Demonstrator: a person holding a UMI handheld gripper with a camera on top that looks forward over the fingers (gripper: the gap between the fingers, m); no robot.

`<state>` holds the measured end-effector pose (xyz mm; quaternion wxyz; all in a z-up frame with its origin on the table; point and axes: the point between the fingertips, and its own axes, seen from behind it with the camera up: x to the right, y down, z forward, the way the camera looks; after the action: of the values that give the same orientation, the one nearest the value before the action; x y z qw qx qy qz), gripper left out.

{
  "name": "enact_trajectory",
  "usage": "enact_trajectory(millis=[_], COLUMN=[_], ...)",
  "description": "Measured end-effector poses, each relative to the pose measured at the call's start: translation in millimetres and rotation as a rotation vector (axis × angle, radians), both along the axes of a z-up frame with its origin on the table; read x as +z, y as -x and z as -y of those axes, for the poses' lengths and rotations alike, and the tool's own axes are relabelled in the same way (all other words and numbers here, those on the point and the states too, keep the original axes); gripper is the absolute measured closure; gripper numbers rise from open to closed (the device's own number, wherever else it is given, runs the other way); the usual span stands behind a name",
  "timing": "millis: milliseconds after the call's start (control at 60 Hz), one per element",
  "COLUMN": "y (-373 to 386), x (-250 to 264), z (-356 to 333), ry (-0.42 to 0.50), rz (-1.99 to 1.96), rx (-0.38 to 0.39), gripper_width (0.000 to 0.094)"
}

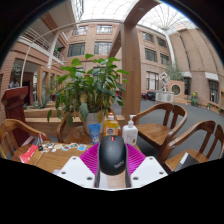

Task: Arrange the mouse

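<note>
Your gripper [112,172] has both fingers [78,172] spread to either side of a black computer mouse [112,154], and the magenta pads [94,158] flank it on the left and right. You cannot tell from this view whether the pads actually press on the mouse or merely stand close beside it, so treat the clamping state as undetermined. The mouse sits between the fingers, its rounded back facing you, with its front end pointing away toward the middle of the wooden table [50,157]. Just beyond the mouse you have a yellow-labelled bottle [109,127] and, beside it to the right, a white pump bottle [130,131]; both stand upright on the table. Small scattered items lie on the tabletop left of the fingers, too small to identify, with a red object [27,153] at the table's near left edge. Wooden chairs [165,125] stand around the table. A large potted plant [88,90] rises behind the bottles, and beyond it you see a brick building [160,50] with windows under a glazed roof.
</note>
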<state>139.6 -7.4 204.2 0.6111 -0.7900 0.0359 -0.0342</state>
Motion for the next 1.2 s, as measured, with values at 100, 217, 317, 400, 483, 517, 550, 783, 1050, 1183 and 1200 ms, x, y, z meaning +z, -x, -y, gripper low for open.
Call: enact_trajectory(millis=[100,217,317,400,483,517,550,783,1050,1183,1200], y=[45.9,97.8,123.6,130.1,131.5,133.5,136.1,138.2,145.2,151.5,151.0], x=[4.1,-63.6,-134.4,-178.4,-201.2,-210.1,-216.1,-174.7,-80.3,-51.2,-49.1], z=[-6.6,-4.3,8.6,17.7,22.9,27.3,29.1,52.8,134.2,179.9,185.1], ry=[0.013,0.144,0.297,0.367,0.417,0.435,0.449,0.39,0.279,0.249,0.25], rz=[0.004,-0.002,-0.04,-0.019,-0.02,-0.028,-0.044,-0.026,0.031,0.039,0.043], rx=[0.083,0.157,0.182,0.172,0.166,0.16,0.161,0.168,0.154,0.153,0.15], gripper_width=[0.0593,0.059,0.0588,0.0569,0.0533,0.0512,0.05,0.0109,0.0077,0.008,0.0082])
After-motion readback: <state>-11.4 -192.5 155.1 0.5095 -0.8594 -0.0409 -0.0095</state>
